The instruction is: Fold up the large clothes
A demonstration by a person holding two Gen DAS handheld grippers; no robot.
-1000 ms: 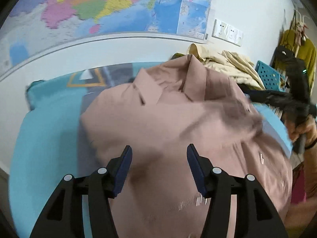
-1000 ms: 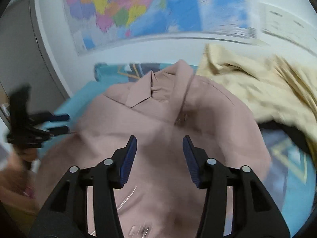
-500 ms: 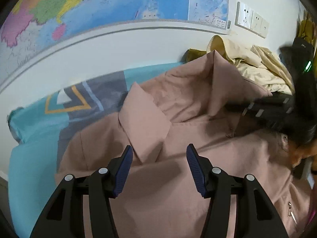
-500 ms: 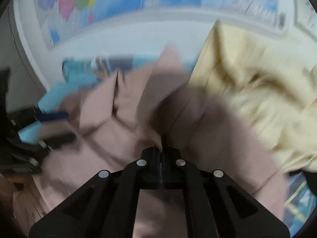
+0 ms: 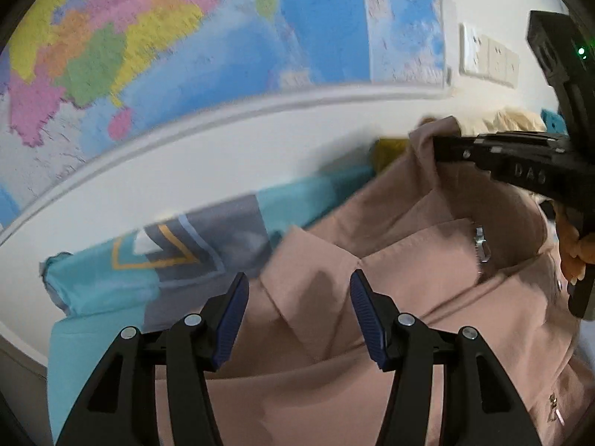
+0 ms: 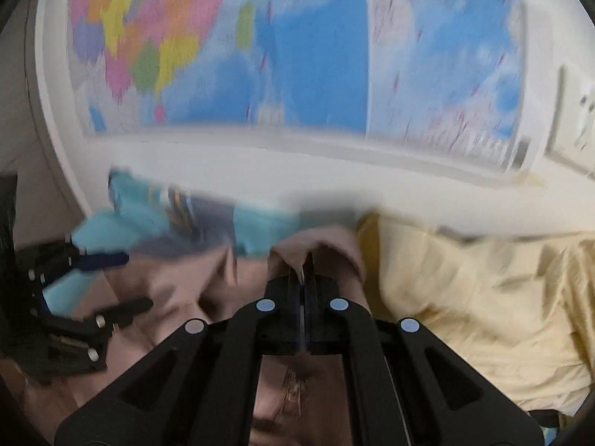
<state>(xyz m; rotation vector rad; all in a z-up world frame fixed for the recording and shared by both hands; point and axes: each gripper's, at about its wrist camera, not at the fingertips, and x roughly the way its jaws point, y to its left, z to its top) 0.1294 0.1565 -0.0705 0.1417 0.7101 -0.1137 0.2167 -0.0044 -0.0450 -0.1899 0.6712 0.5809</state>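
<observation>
A dusty-pink jacket [image 5: 427,290] with a collar and a metal zipper pull lies on a teal and grey bed cover [image 5: 122,286]. My left gripper [image 5: 299,310] is open, its blue pads either side of the jacket's left collar flap, just above it. My right gripper [image 6: 303,271] is shut on the jacket's right collar edge [image 6: 319,245] and lifts it; it also shows in the left wrist view [image 5: 442,148], pinching the raised collar. The right wrist view is blurred by motion.
A pile of pale yellow clothes [image 6: 483,297] lies to the right of the jacket. A white wall with a large coloured map [image 5: 223,44] stands close behind the bed. Wall sockets [image 5: 487,59] are at the right.
My right gripper closed on the jacket's collar edge and has raised it toward the wall. My left gripper moved forward from the jacket's body to the left collar flap, staying open.
</observation>
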